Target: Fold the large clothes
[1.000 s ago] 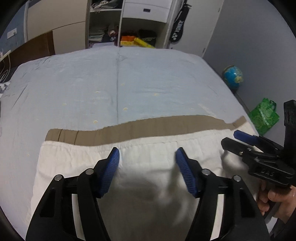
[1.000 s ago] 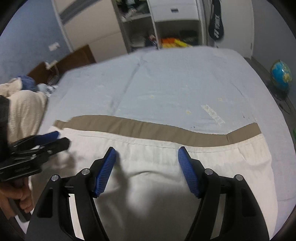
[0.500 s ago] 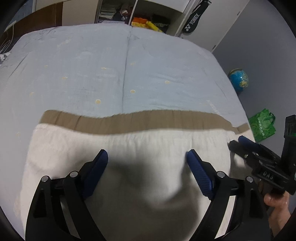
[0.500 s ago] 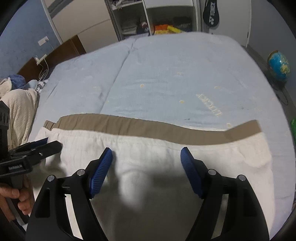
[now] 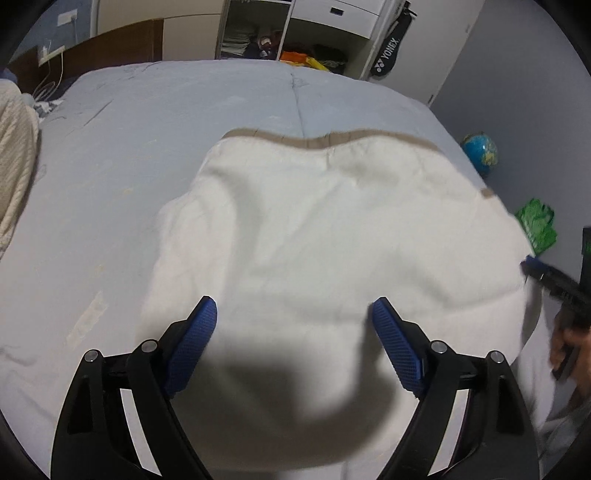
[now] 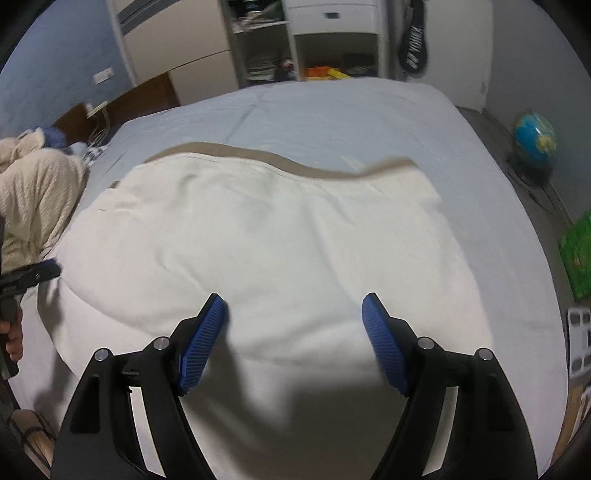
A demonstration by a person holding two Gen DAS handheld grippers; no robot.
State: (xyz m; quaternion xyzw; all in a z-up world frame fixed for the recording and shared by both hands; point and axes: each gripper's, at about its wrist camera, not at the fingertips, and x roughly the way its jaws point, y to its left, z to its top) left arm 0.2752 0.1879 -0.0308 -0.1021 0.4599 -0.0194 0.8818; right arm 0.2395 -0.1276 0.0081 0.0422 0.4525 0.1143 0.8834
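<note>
A large white garment (image 5: 332, 240) with a tan band (image 5: 362, 137) along its far edge lies rumpled on the pale blue bed (image 5: 147, 122). My left gripper (image 5: 293, 301) hovers over its near part, jaws open, blue pads apart with only cloth beneath them. In the right wrist view the same garment (image 6: 277, 236) fills the middle and its tan band (image 6: 258, 157) runs across the far side. My right gripper (image 6: 292, 297) is open above it. The right gripper (image 5: 546, 280) shows at the left view's right edge, and the left gripper (image 6: 29, 277) at the other view's left edge.
A cream knitted blanket (image 6: 33, 192) is heaped at the bed's left side. On the floor to the right stand a globe (image 6: 535, 140) and a green bag (image 6: 576, 254). Open wardrobe shelves (image 5: 280, 33) and a racket bag (image 5: 388, 55) are behind the bed.
Both grippers drew back from the tan band, which now sits much farther ahead. Their jaws stand wider. The garment looks narrower and more rumpled than before.
</note>
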